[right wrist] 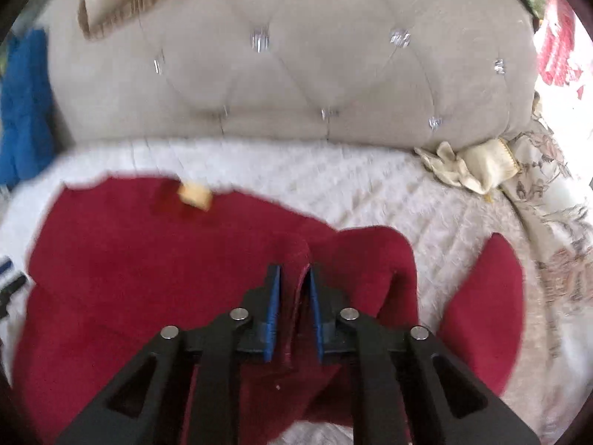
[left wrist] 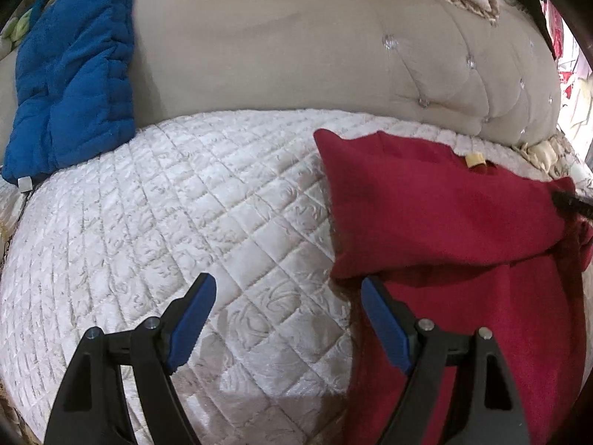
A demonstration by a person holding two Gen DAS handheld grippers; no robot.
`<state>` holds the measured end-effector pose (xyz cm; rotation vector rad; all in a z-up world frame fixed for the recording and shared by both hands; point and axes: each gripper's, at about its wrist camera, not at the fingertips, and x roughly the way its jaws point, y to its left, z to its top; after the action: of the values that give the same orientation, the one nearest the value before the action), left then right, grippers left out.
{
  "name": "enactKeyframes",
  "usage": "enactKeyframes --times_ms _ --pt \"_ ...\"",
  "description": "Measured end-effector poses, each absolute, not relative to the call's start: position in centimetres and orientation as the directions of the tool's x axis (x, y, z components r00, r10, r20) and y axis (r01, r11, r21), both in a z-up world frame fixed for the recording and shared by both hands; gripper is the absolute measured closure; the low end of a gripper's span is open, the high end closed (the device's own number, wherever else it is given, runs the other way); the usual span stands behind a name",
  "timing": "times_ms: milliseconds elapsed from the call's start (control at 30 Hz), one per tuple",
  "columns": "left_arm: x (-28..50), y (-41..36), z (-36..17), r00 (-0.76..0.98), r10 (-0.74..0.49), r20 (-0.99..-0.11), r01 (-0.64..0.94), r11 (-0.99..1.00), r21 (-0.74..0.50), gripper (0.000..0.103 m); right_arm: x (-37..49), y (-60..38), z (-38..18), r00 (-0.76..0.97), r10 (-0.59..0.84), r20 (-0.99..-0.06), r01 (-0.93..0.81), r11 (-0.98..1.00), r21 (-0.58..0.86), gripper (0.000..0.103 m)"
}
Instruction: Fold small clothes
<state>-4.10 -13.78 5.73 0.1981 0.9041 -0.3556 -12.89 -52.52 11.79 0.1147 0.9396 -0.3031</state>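
Far left of the left wrist view, a blue quilted blanket (left wrist: 74, 74) leans against the beige tufted headboard (left wrist: 296, 55), a small white tag (left wrist: 25, 183) at its lower corner; no writing can be made out on it. Moving across, the white quilted bedspread (left wrist: 166, 204) fills the centre of the frame. At the bottom, the left tongs (left wrist: 289, 289) are spread wide with nothing between their blue pads, the right-hand pad lying just over the edge of the red garment (left wrist: 444, 222). That garment sits in the right half of the frame, its top part folded over, a small yellowish neck label (left wrist: 475, 159) near the upper edge, too small to read.

In the right wrist view, the blue blanket (right wrist: 22, 111) shows at the left edge, and the red garment (right wrist: 129, 278) spreads across the lower centre on the bedspread (right wrist: 333, 170). Its label (right wrist: 194, 194) is blurred, so no lettering here either. At centre bottom the right tongs (right wrist: 292, 278) are clenched on a raised ridge of the red fabric. At right, a crumpled cream cloth (right wrist: 470, 170) lies by the headboard (right wrist: 296, 74).
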Motion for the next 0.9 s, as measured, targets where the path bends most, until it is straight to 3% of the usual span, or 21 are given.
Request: enactKeyframes --times_ms 33,67,100,167,333,400,467,533,667,767,833,867,900 --pt "-4.1 -13.8 5.6 0.566 -0.218 -0.795 0.384 0.923 0.020 0.018 -12.9 -52.1 12.5 0.561 -0.220 -0.798 0.310 0.950 -0.043 0.103" --pt "-4.0 -13.8 5.5 0.568 -0.216 -0.794 0.384 0.923 0.024 0.018 -13.4 -51.5 14.1 0.618 -0.215 -0.756 0.312 0.950 -0.016 0.095" --pt "-3.8 -13.9 5.4 0.572 -0.209 -0.793 0.379 0.925 0.029 0.018 -13.2 -50.6 15.3 0.675 -0.172 -0.717 0.280 0.959 0.034 0.082" --pt "-3.2 -13.7 5.0 0.570 -0.196 -0.798 0.363 0.931 0.031 0.018 -11.1 -47.4 16.4 0.726 0.010 -0.687 0.104 0.987 0.123 0.068" --pt "-1.7 -12.2 3.7 0.536 -0.210 -0.818 0.321 0.947 -0.033 0.018 -3.0 -37.8 14.2 0.617 0.288 -0.733 -0.184 0.958 0.221 0.072" --pt "-1.4 -11.7 3.4 0.530 -0.212 -0.821 0.313 0.949 -0.043 0.018 0.0 -34.3 11.4 0.527 0.328 -0.784 -0.232 0.943 0.239 0.093" --pt "-1.4 -11.2 3.4 0.539 -0.203 -0.818 0.307 0.951 -0.034 0.018 1.8 -31.5 7.9 0.470 0.262 -0.843 -0.212 0.960 0.181 0.099" --pt "-1.6 -10.5 4.0 0.557 -0.204 -0.805 0.305 0.952 -0.030 0.018 1.4 -30.4 8.0 0.555 0.243 -0.795 -0.212 0.966 0.148 0.099" --pt "-2.0 -9.7 6.3 0.607 -0.219 -0.764 0.287 0.957 -0.046 0.018 0.2 -31.6 8.9 0.540 0.287 -0.791 -0.181 0.958 0.224 0.099" --pt "-1.9 -10.5 7.9 0.618 -0.262 -0.741 0.300 0.950 -0.086 0.018 -2.5 -34.8 10.3 0.556 0.237 -0.796 -0.088 0.970 0.227 0.098" --pt "-1.7 -12.0 8.2 0.611 -0.285 -0.738 0.313 0.944 -0.105 0.016 -5.0 -36.7 10.8 0.572 0.171 -0.802 -0.030 0.982 0.188 0.089" --pt "-1.6 -12.9 8.0 0.600 -0.295 -0.744 0.322 0.940 -0.114 0.010 -6.0 -37.8 10.3 0.565 0.128 -0.815 0.008 0.987 0.161 0.079" --pt "-1.2 -14.2 7.2 0.567 -0.309 -0.764 0.343 0.931 -0.121 0.009 -6.5 -38.5 9.4 0.536 0.097 -0.839 0.042 0.989 0.141 0.077"
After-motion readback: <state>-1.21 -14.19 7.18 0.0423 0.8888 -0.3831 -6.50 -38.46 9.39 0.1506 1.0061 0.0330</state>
